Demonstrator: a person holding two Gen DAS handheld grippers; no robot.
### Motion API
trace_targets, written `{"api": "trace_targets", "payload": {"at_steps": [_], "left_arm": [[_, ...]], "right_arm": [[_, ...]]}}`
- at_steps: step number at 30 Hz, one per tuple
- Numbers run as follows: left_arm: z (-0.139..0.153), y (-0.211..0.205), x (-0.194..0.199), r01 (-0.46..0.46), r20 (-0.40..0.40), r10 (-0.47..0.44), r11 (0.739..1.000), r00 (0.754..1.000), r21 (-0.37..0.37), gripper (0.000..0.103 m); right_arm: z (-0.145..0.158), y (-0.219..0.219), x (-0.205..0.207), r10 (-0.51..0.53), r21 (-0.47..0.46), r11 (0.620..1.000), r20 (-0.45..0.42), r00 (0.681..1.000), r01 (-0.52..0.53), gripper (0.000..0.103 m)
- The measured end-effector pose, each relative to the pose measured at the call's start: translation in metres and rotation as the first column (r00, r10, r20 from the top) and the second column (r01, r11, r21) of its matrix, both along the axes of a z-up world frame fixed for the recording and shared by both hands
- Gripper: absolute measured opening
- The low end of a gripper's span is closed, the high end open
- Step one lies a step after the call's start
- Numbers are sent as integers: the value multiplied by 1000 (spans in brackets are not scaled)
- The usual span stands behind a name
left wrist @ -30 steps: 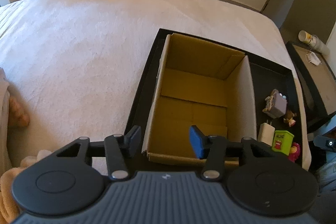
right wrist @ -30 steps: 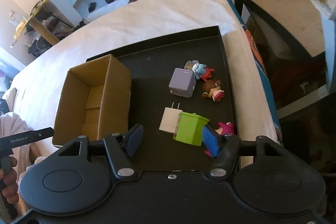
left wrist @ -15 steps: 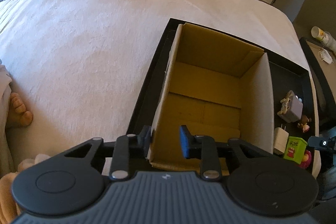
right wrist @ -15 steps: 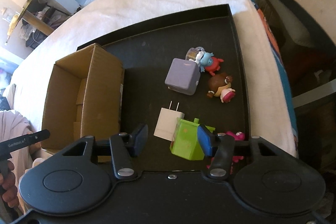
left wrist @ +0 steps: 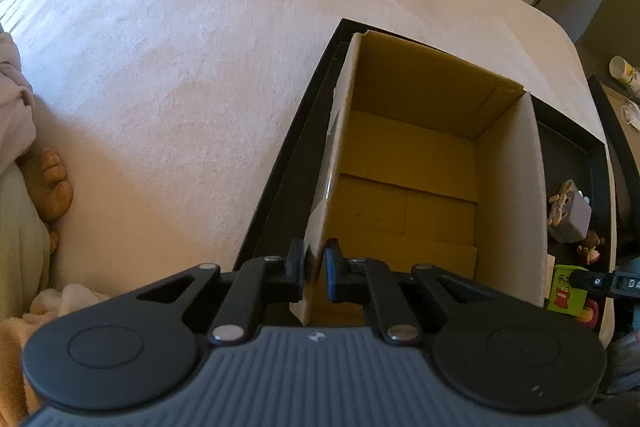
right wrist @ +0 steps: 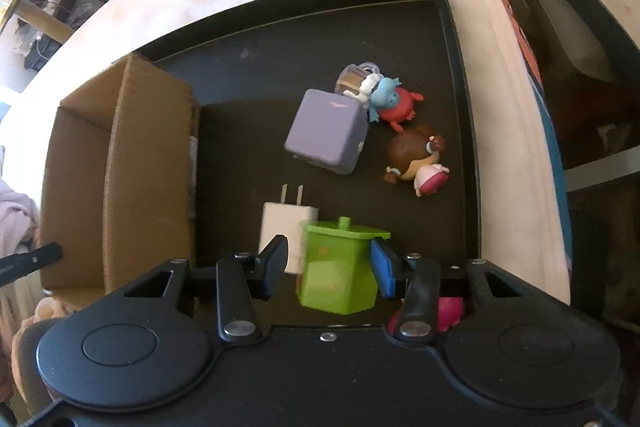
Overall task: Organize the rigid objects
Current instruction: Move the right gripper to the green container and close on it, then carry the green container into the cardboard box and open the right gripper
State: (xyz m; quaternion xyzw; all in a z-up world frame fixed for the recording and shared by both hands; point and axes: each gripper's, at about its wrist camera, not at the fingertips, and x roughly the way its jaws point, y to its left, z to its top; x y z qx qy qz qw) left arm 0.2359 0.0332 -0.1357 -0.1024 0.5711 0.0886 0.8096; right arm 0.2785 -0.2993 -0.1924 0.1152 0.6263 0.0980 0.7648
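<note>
Pinched close together, the left gripper (left wrist: 315, 269) has its two fingers on either side of the left wall of the open brown cardboard box (left wrist: 404, 187), near that wall's near corner, with the cardboard sandwiched between the pads. That box sits at the left end of the shallow black rectangular tray (right wrist: 320, 27), which lies on a pale cream towelling-covered surface (left wrist: 180, 67); its inside shows only bare cardboard flaps.

Spread partway, the right gripper (right wrist: 332, 265) straddles the lime-green plastic toy bin with a lid (right wrist: 340, 267), which stands by the tray's near edge. Its blue-padded right finger (right wrist: 382, 269) looks to be touching the bin's side, while the left finger (right wrist: 274, 263) stands a little off it, so the bin is bracketed but not clamped. Just behind the bin and touching it lies a white wall charger with two metal prongs (right wrist: 286, 223) pointing toward the tray's far edge. Further toward the far right corner rests a lavender cube-shaped block (right wrist: 326, 137), with a small blue-and-red figurine (right wrist: 390, 103) against its far right side and a brown-haired doll in pink (right wrist: 418, 159) to its right. A pink toy (right wrist: 450, 309) peeks out at the near right corner, mostly hidden by the gripper.
</note>
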Motion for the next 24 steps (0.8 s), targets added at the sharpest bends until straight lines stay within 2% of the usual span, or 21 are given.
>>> {"api": "trace_targets", "payload": {"at_steps": [4, 10, 16, 24], "left_arm": [[-1, -3, 2, 5, 1, -5, 1000, 1000, -4, 9], [-2, -4, 5, -1, 8, 1, 1000, 1000, -8, 9], [-2, -3, 4, -2, 12, 2, 1000, 1000, -12, 10], [-1, -4, 2, -1, 27, 1, 1000, 1000, -5, 10]], "right_arm": [[-11, 4, 4, 14, -12, 1000, -18, 1000, -14, 48], [-3, 10, -2, 50, -26, 998, 29, 998, -50, 46], [23, 9, -8, 41, 8, 999, 86, 995, -42, 46], [77, 17, -5, 41, 84, 995, 206, 978, -59, 46]]}}
